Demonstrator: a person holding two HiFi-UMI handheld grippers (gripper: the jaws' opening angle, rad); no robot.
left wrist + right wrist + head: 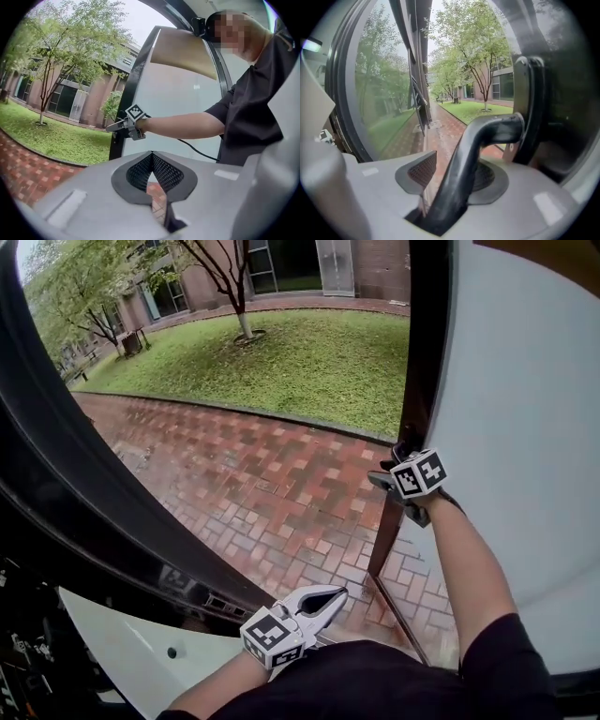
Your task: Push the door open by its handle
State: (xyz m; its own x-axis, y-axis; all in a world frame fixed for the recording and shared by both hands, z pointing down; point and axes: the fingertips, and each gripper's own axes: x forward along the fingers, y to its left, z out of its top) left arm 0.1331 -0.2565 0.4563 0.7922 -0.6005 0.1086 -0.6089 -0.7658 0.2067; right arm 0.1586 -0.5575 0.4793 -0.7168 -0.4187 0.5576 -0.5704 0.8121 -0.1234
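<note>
A black lever door handle (487,136) lies between the jaws of my right gripper (454,165). It rests against the right pad (490,176), and a strip of brick shows between it and the left pad (423,171), so the jaws stand open around it. In the head view my right gripper (394,474) is at the black edge (422,352) of the pale glass door (516,418), which stands ajar. The handle is hidden there. My left gripper (337,594) hangs low near my waist, shut on nothing, its tips (151,154) meeting.
Outside lie a red brick path (281,484), a lawn (300,362) and trees. A dark curved door frame (84,493) runs down the left. A second glass leaf (379,93) stands left of the opening. A cable trails from my right arm (201,150).
</note>
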